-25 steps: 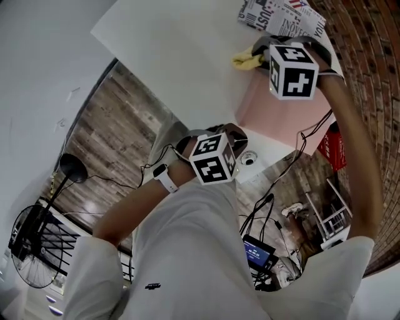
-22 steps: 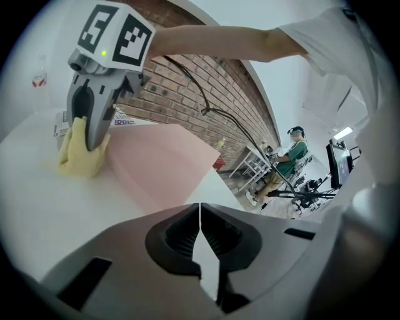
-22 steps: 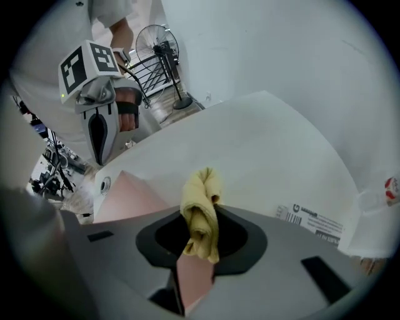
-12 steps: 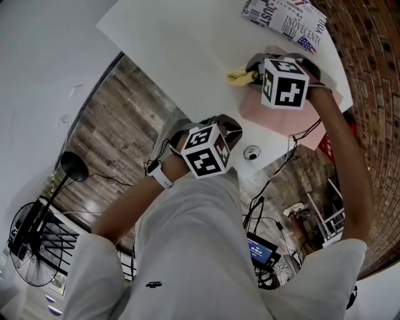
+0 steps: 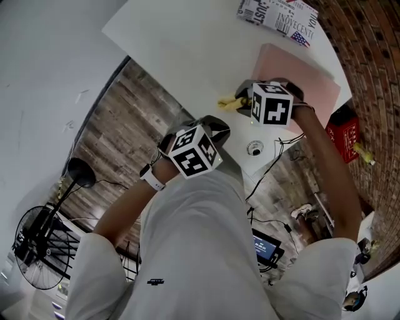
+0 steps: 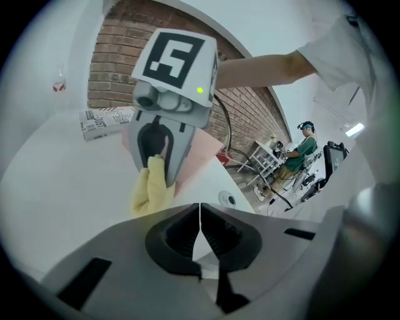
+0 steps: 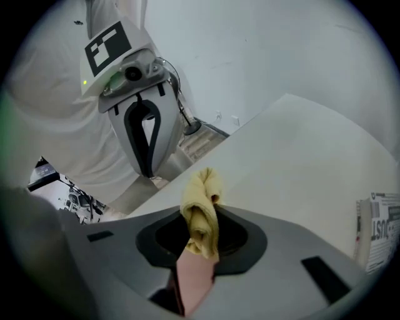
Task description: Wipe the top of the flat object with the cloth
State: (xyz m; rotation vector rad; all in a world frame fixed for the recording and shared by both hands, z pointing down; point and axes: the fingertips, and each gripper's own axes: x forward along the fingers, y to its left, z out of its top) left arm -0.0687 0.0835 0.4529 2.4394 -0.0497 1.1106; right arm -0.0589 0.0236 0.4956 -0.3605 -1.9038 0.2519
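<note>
A pink flat board lies on the white table. My right gripper is shut on a bunched yellow cloth, which rests at the board's near left corner. In the right gripper view the cloth sticks out between the jaws, with pink board beneath them. My left gripper hovers at the table's near edge, to the left of the board. Its jaws are shut with nothing between them. From the left gripper view the cloth hangs from the right gripper's fingers.
A folded newspaper lies at the far side of the table beyond the board. A round cable grommet sits in the tabletop near the front edge. A red object stands off the table's right side. Cables hang below.
The right gripper has dragged the cloth along the pink board toward me, from its far left part to its near left corner. The left gripper stays by the table edge.
</note>
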